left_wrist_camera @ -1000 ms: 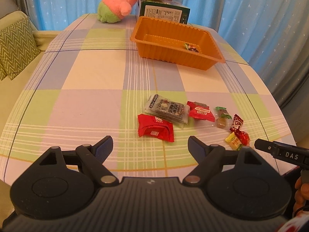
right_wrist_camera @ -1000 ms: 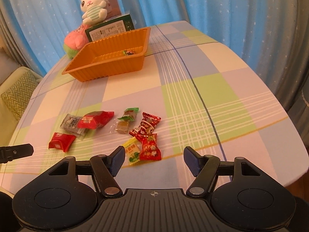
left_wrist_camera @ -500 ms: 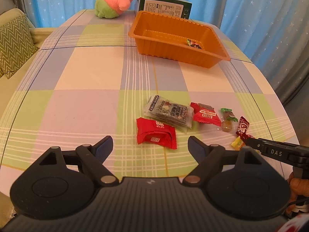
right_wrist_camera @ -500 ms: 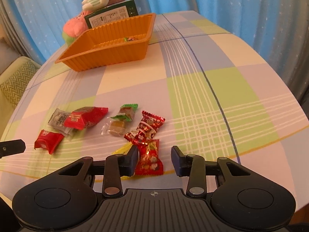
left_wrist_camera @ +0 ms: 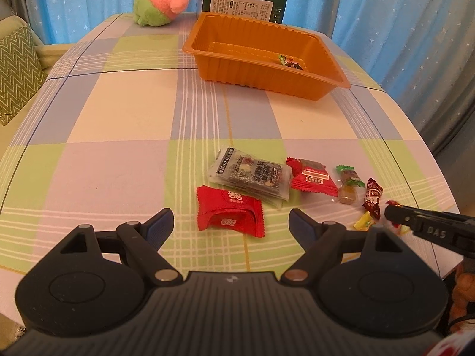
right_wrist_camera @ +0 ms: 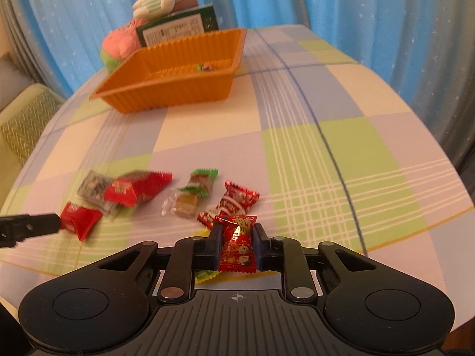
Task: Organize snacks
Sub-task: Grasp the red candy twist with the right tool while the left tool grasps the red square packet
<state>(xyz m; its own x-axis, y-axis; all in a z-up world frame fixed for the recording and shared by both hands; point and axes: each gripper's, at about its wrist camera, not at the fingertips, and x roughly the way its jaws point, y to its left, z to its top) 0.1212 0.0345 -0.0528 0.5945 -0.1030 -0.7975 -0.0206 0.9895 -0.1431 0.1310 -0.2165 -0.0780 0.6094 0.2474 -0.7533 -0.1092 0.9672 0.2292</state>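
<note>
The right gripper has just been closing, and its fingers now pinch a red foil candy at the desk's near edge, the wrapper's long axis running straight out along the fingers. The orange tray, where the snack presumably goes, lies ahead and to the left, toward the desk's far edge, well apart from the grip. One wrapped sweet already lies in it. The left gripper has its fingers spread wide and empty, with a red packet just ahead between them. Seven snacks remain outside the tray, the pinched one included: two red packets, one grey pouch, four small candies.
</note>
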